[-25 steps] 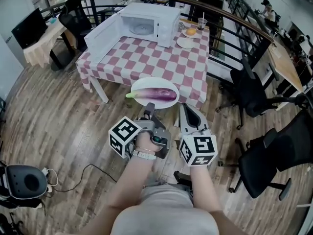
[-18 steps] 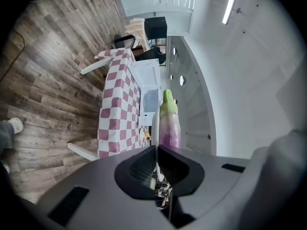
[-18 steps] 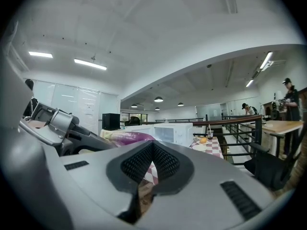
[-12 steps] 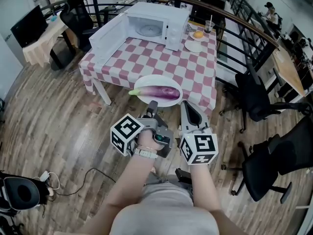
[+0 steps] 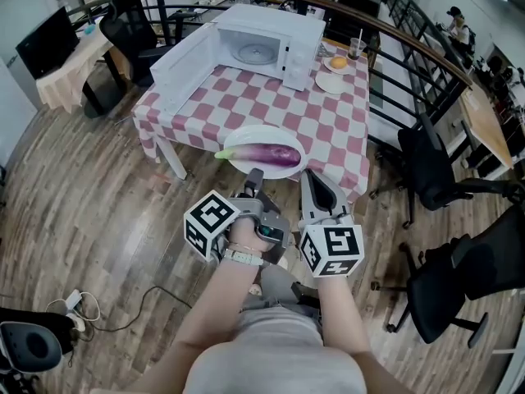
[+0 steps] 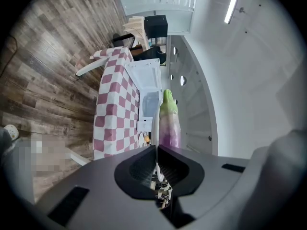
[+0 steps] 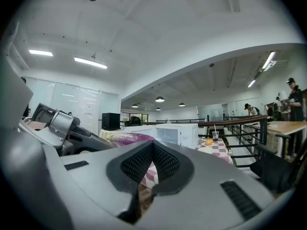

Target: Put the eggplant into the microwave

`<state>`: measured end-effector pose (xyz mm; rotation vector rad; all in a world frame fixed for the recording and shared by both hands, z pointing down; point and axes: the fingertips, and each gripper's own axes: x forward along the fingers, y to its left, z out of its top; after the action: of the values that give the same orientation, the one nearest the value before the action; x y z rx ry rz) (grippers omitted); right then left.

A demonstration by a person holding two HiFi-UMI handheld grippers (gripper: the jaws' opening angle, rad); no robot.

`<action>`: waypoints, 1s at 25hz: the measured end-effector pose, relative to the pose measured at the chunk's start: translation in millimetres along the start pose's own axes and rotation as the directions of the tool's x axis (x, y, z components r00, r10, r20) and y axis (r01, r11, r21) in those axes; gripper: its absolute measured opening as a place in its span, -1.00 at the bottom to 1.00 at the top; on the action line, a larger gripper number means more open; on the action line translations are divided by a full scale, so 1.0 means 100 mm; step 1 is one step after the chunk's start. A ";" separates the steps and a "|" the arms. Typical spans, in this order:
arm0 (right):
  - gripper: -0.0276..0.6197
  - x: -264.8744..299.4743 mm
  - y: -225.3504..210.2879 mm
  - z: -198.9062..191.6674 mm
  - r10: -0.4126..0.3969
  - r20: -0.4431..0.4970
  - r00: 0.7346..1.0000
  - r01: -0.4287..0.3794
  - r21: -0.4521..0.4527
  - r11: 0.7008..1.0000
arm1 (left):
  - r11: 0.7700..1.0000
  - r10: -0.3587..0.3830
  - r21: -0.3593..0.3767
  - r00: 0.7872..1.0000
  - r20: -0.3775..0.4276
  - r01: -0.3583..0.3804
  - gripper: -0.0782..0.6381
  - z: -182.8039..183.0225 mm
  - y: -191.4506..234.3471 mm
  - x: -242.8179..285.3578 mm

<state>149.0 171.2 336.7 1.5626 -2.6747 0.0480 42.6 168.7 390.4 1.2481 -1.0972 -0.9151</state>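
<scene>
Pinching the white plate [image 5: 243, 140] by its near rim with the left gripper [image 5: 255, 176], with jaws closed on the thin edge. Carrying the eggplant [image 5: 267, 155] loose on that plate, lying across it with the green stem end to the left. Holding the right gripper [image 5: 309, 176] just beside the plate's right edge, with jaws together on nothing. Judging the plate to be hanging in air at the near edge of the checkered table [image 5: 328, 130], not resting on it. Aiming for the microwave [image 5: 283, 35] at the table's far end, with its door [image 5: 182, 66] swung wide to the left and the turntable bare.

Flagging risks:
- Gripping at one rim point only, so risking the plate sagging or twisting in the pads and rolling the eggplant onto the floor.
- Risking the smooth rim slipping out of the pads under any jolt.
- Needing to reach across the whole table, so risking catching the plate's far edge on the cloth, the cavity frame or the open door.
- Working near the cup [image 5: 355, 49] and the small plate [image 5: 331, 81] right of the microwave, so risking a knock with the right gripper.

Suggesting steadying the plate's free side with the right gripper.
</scene>
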 end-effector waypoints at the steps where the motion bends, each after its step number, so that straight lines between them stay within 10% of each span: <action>1: -0.84 0.04 -0.01 0.00 0.001 0.001 1.000 -0.001 0.000 1.000 | 1.000 0.001 -0.002 1.000 0.000 -0.001 -0.74 0.02 0.01 0.03; 25: -0.84 1.63 -0.29 0.02 0.065 0.014 0.998 -0.065 0.029 0.997 | 1.000 -0.001 0.001 0.998 0.069 0.001 -0.74 1.00 -0.11 1.27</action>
<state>94.1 14.9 343.9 1.4884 -2.7473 0.0804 -21.7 20.4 394.8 1.2264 -1.1511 -0.9644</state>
